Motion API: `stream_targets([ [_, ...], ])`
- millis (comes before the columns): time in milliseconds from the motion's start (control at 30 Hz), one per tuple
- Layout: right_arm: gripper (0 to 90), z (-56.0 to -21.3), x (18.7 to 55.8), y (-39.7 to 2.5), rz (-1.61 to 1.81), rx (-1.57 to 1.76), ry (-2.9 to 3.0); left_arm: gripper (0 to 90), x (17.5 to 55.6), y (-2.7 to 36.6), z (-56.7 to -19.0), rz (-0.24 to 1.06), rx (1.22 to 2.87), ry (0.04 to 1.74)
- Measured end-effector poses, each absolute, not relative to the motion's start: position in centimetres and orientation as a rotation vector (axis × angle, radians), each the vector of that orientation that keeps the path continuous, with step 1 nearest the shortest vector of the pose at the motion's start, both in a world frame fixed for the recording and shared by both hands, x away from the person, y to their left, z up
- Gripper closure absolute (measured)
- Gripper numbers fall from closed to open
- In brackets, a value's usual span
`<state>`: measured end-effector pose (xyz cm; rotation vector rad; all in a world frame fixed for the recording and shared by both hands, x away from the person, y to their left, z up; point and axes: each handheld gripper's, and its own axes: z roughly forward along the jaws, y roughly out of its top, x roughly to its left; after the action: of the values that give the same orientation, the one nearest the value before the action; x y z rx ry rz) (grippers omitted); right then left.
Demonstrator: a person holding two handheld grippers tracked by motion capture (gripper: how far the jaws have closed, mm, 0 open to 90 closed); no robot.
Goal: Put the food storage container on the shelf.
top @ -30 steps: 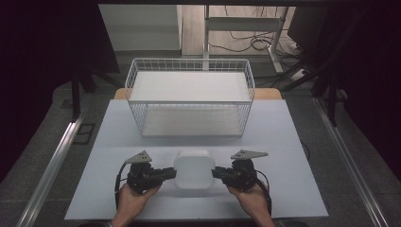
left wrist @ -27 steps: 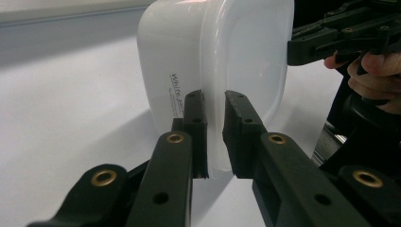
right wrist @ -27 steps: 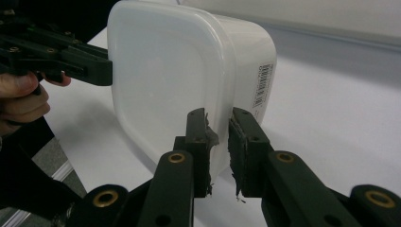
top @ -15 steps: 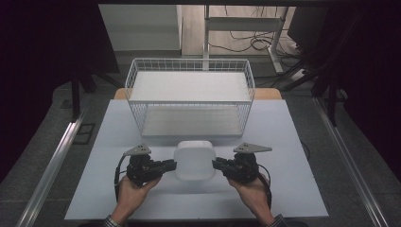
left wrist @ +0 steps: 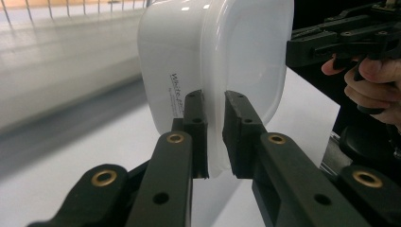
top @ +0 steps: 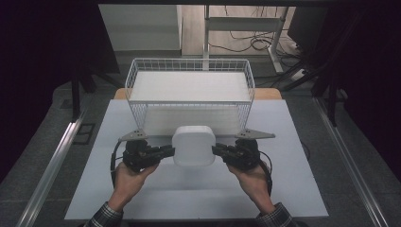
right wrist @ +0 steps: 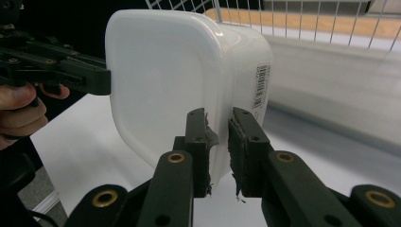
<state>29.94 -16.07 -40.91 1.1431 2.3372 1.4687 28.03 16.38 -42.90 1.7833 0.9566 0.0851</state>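
Note:
A white plastic tub with a lid (top: 193, 144) hangs above the table between both grippers, close in front of the wire basket (top: 190, 105). My left gripper (top: 169, 151) is shut on the tub's left rim; in the left gripper view its jaws clamp the lid edge of the tub (left wrist: 215, 80). My right gripper (top: 217, 150) is shut on the tub's right rim, and the right gripper view shows its jaws pinching the rim of the tub (right wrist: 189, 80), with a barcode label on the tub's side. A hand holds each gripper.
The white wire basket stands at the far middle of the pale table (top: 293, 179), its inside lined white. Dark floor, metal rails (top: 52, 165) and cables surround the table. Bare table surface lies below and beside the tub.
Both grippers have lifted the tub and carried it forward toward the wire basket; it now hangs higher and closer to the basket's front wall.

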Motion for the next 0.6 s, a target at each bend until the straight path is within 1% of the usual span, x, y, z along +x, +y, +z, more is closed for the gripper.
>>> stream_targets([
  [400,78.0,-37.8,31.8,-15.0,1.498,1.096,2.312,80.8,29.3,17.3,-39.8,0.130,1.759,0.948],
  [600,78.0,-35.3,33.0,-14.4,1.526,1.069,2.284,80.8,30.4,17.9,-37.2,0.158,1.739,0.944],
])
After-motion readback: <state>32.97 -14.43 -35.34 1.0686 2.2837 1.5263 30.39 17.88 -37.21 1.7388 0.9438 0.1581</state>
